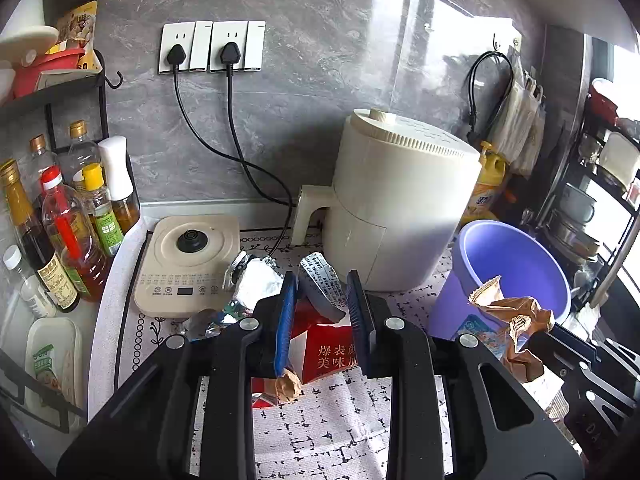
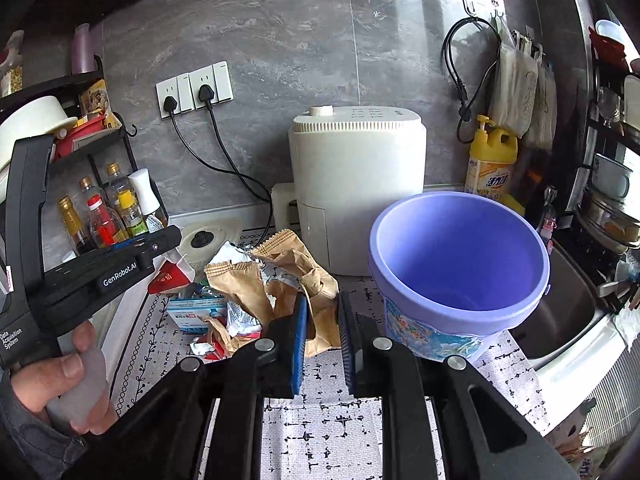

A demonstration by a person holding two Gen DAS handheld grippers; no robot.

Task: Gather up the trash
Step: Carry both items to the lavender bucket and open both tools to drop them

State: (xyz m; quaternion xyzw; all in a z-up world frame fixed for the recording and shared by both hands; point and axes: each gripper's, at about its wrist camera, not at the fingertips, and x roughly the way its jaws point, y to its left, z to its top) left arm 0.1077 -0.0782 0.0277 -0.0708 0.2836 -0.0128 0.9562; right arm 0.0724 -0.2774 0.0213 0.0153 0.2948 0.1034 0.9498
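The right hand-held gripper [image 2: 323, 300] is pinching a crumpled brown bag [image 2: 296, 276] low on its body, and from the left side you can see the bag hanging clear of the counter [image 2: 320, 420], just in front of the purple bucket [image 2: 440, 248]. The left hand-held gripper [image 1: 322, 284] has its jaws narrowed on a red carton [image 1: 330, 350] with a torn, silvery top. The carton fills the gap, so I'd say it is held, though the contact itself is hard to make out.

Both pieces look nearly weightless. The bag is soft, creased paper or film that will flop and fold wherever it isn't gripped, so a pinch across a doubled-up crease should hold better than one on a single loose edge, which could tear or slide out. The carton is thin card, stiffer than the bag but easy to crush. Gripping across its flat faces seems sound, and a little squashing wouldn't matter for rubbish.

More litter lies on the counter between the air fryer [image 2: 356, 184] and the cooker plate [image 1: 188, 256]: crinkled foil [image 1: 258, 284] and a small blue box [image 2: 192, 312]. The foil looks slick and springy and is best taken at a bunched fold. The bucket stands empty and open, near both loads
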